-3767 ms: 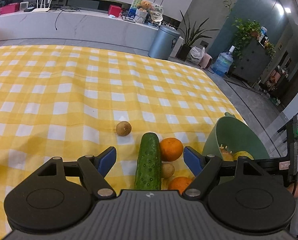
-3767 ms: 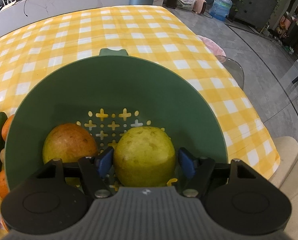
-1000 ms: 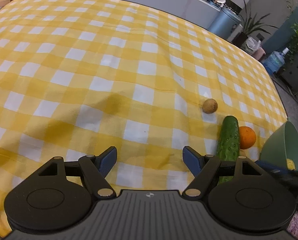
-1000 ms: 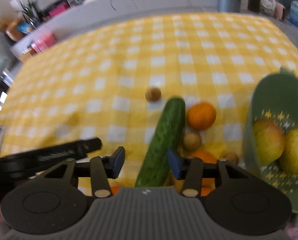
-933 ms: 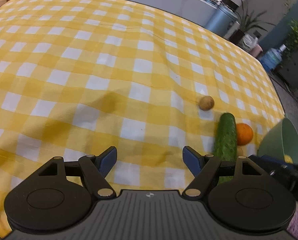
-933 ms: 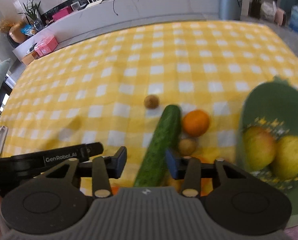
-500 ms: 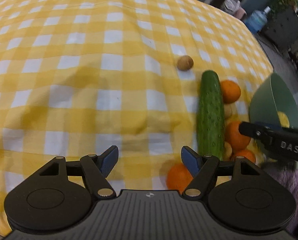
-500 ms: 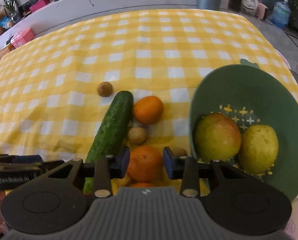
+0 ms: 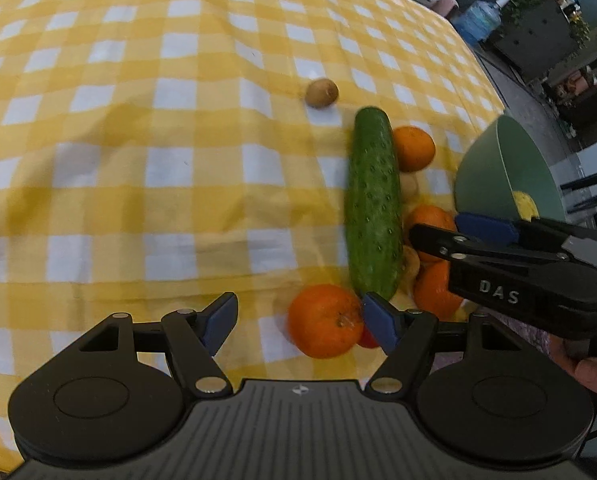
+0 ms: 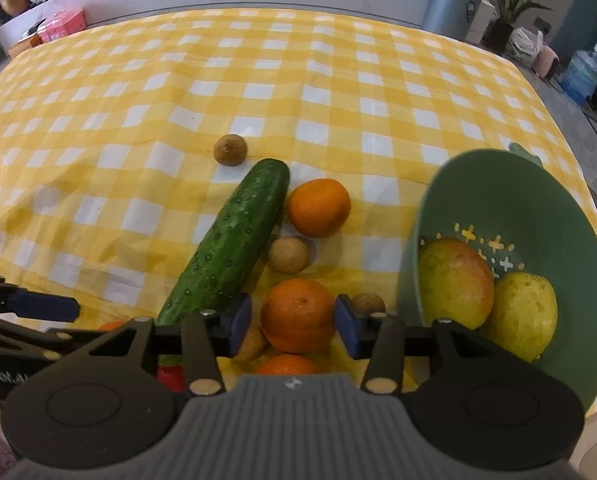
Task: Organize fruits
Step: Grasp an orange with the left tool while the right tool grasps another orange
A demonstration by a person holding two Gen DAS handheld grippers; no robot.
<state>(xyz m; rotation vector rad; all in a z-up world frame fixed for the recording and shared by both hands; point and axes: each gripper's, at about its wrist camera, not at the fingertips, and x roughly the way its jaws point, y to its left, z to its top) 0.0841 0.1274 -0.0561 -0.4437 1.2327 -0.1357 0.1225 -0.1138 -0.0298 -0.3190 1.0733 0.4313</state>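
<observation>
right claw: the right claw (image 10: 294, 324) points steeply down with a middle orange (image 10: 298, 314) between its blue pads; the jaws have just been opening and stand a little wider than the fruit, with gaps on both sides, so nothing is gripped yet. It looks set to drop around this orange, probably because it lies nearest the bowl.
left claw: the left claw (image 9: 298, 318) stands wide and holds nothing; another orange (image 9: 324, 320) sits inside its right pad, at the near left edge of the pile, perhaps its own pick.
pile: a cucumber (image 10: 228, 244) lies slantwise on the left of the heap, and small brown fruits and more oranges crowd against it, so the claw must come from above to avoid nudging neighbours.
far fruit: one brown fruit (image 10: 230, 150) sits alone beyond the cucumber's far tip.
bowl: a green colander (image 10: 510, 184) leans at the right near edge of the table (image 10: 258, 64), already holding a mango (image 10: 454, 282) and a yellow pear (image 10: 524, 314); its open mouth faces the pile, which shortens each carry.
</observation>
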